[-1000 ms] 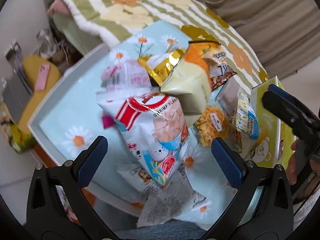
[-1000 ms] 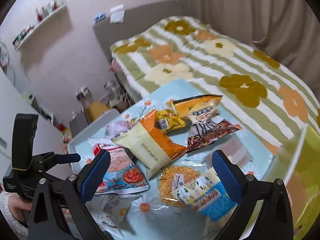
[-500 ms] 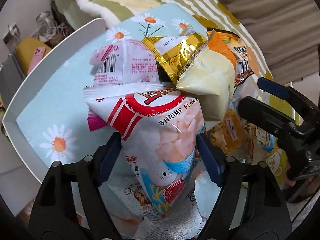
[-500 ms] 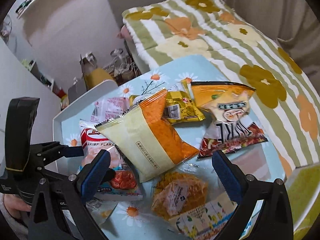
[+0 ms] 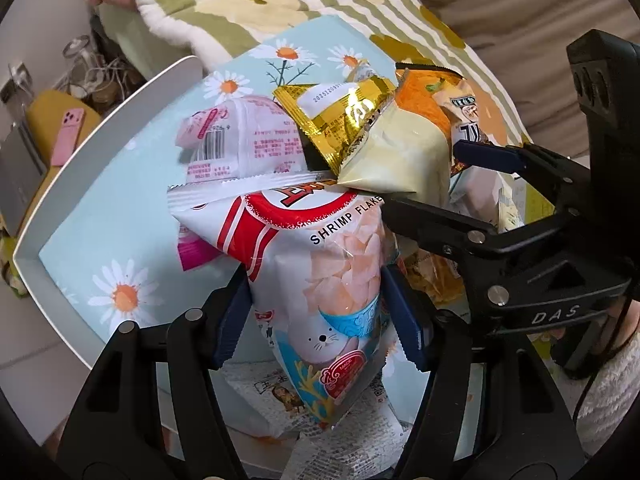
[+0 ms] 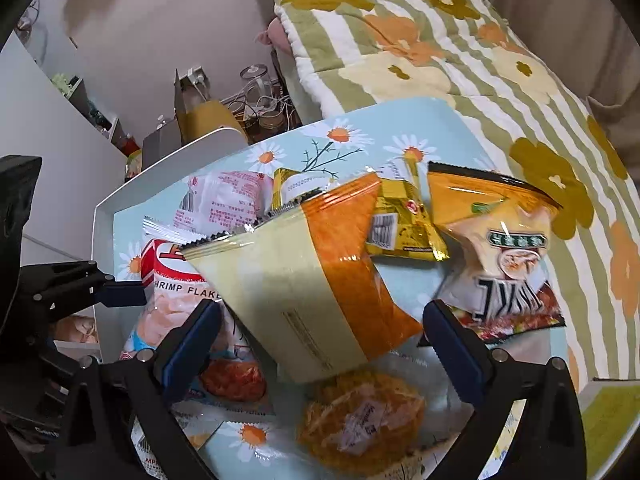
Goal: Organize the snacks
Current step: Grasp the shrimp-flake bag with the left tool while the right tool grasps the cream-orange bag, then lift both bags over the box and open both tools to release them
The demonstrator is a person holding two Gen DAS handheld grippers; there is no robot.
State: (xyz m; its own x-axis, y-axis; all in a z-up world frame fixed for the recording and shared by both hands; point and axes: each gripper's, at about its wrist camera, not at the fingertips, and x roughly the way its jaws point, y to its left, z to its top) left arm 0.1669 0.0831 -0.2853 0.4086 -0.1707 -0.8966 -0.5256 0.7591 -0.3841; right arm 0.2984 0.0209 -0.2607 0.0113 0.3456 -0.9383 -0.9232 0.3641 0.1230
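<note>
Snack bags lie heaped on a tray (image 5: 80, 148) lined with a daisy-print cloth. My left gripper (image 5: 320, 320) is shut on the white and red shrimp flakes bag (image 5: 324, 264), pinching its lower half; the bag also shows in the right wrist view (image 6: 168, 292). My right gripper (image 6: 324, 344) is open, its fingers on either side of the cream and orange bag (image 6: 304, 280), apart from it. It shows at the right in the left wrist view (image 5: 452, 180). A gold packet (image 6: 404, 220), a pink packet (image 5: 240, 140) and an orange bag (image 6: 504, 248) lie behind.
A round orange pastry in clear wrap (image 6: 360, 416) lies under my right gripper. Grey printed packets (image 5: 340, 432) lie at the tray's near edge. A flowered quilt (image 6: 440, 40) covers the bed behind. Jars, cables and a pink phone (image 5: 68, 132) sit beside the bed at the left.
My left gripper moved forward and closed on the shrimp flakes bag. My right gripper moved down and left over the cream and orange bag, staying open.
</note>
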